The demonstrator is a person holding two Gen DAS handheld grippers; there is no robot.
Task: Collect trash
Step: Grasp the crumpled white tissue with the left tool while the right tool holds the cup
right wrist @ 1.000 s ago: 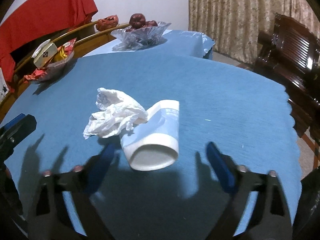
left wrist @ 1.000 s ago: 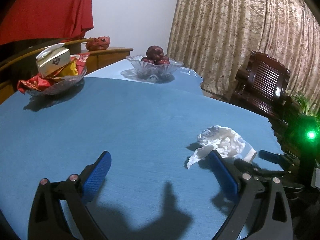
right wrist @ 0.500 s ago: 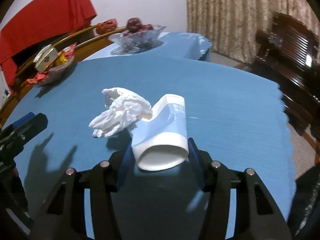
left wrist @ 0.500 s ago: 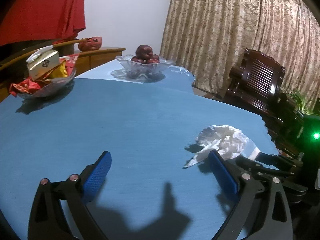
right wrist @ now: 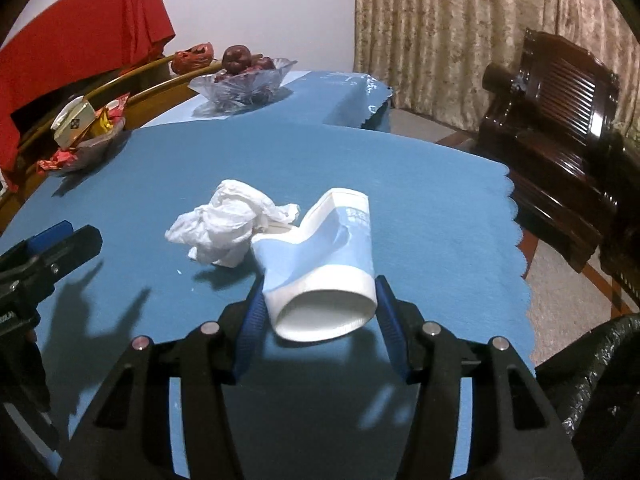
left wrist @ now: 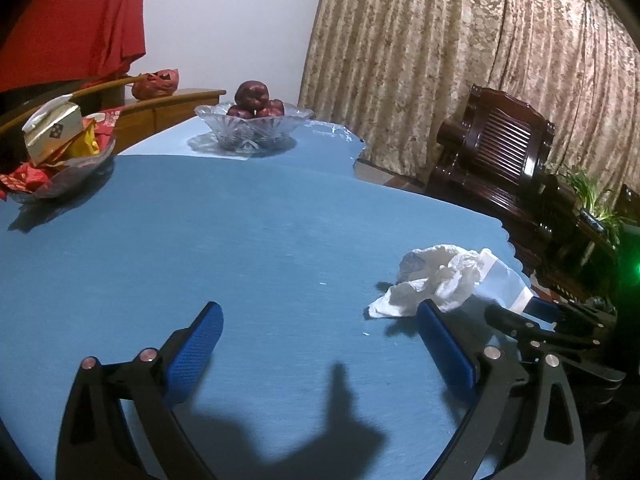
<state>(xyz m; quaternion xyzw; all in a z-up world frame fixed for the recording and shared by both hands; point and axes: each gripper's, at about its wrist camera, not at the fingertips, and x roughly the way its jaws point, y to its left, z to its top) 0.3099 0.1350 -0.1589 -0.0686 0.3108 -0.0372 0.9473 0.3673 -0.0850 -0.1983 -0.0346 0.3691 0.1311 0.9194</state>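
A crushed blue-and-white paper cup [right wrist: 328, 268] lies on its side on the blue tablecloth, with its rim toward my right gripper [right wrist: 318, 312], which is shut on it, one blue pad pressing each side. A crumpled white tissue [right wrist: 224, 228] lies just left of the cup and touches it. In the left wrist view the tissue [left wrist: 432, 284] and the cup [left wrist: 500, 280] lie at the right, by the right fingertip. My left gripper [left wrist: 320, 344] is open over bare cloth, nothing between its fingers. Its tip [right wrist: 60, 240] shows at the left of the right wrist view.
A glass bowl of red fruit [left wrist: 252, 124] stands at the far end. A dish of wrappers and a small box [left wrist: 56, 156] sits far left. A dark wooden chair [right wrist: 560, 132] stands beyond the scalloped right table edge [right wrist: 516, 216]. A black plastic bag [right wrist: 592, 380] is at lower right.
My right gripper closed from wide open onto the paper cup and has moved slightly with it. The left gripper stayed open and drifted sideways, so the bowls shifted in its view.
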